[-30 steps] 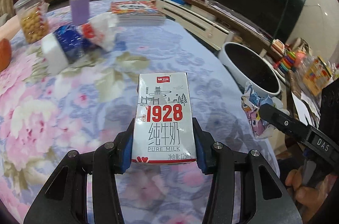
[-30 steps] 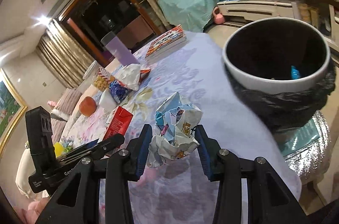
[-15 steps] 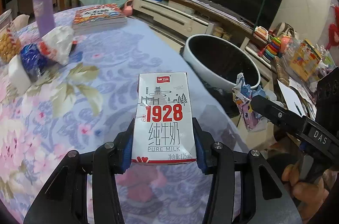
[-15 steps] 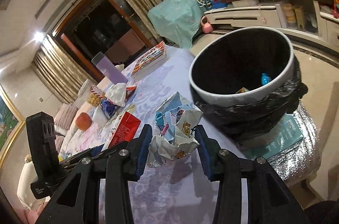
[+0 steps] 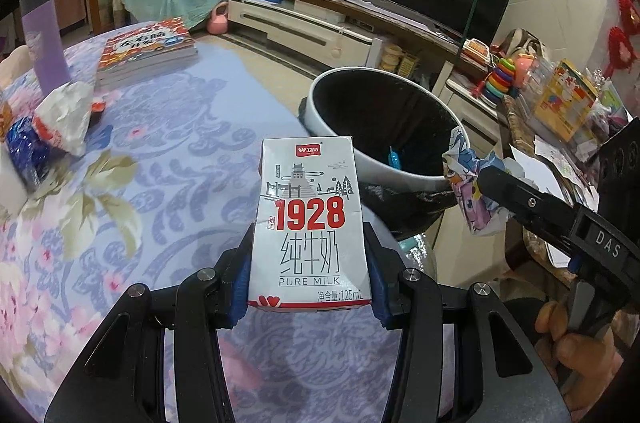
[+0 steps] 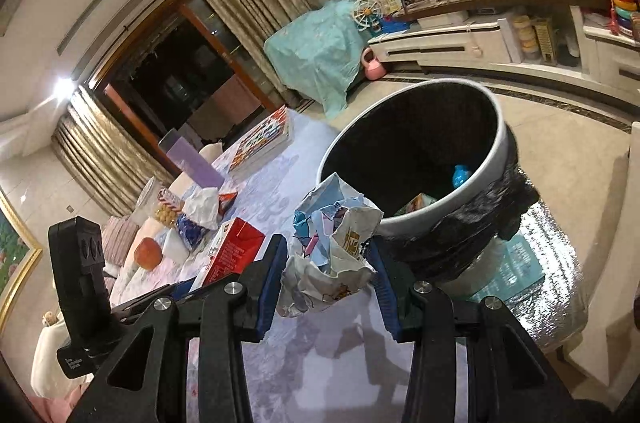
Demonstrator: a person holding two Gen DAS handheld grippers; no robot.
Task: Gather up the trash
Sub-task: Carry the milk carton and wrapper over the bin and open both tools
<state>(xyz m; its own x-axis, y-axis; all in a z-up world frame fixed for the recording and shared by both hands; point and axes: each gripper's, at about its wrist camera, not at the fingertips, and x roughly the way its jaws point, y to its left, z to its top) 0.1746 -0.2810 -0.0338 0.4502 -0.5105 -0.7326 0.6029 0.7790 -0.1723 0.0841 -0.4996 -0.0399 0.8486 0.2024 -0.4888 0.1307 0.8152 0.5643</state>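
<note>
My left gripper (image 5: 308,275) is shut on a white "1928 Pure Milk" carton (image 5: 310,223) held upright above the table edge; its red side shows in the right wrist view (image 6: 234,257). My right gripper (image 6: 330,275) is shut on a crumpled printed wrapper (image 6: 332,255), which also shows in the left wrist view (image 5: 472,199) by the bin rim. The white trash bin (image 5: 384,115) with a black liner stands just beyond the table edge; in the right wrist view the bin (image 6: 444,219) holds a few scraps.
The floral tablecloth (image 5: 140,183) carries a book stack (image 5: 146,49), a purple cup (image 5: 44,43), a white crumpled bag (image 5: 66,113) and a blue packet (image 5: 26,151). A TV stand (image 5: 320,31) and toys lie behind the bin.
Both grippers have moved with their loads toward the bin, which now looks larger and nearer in both views. Both grips are unchanged.
</note>
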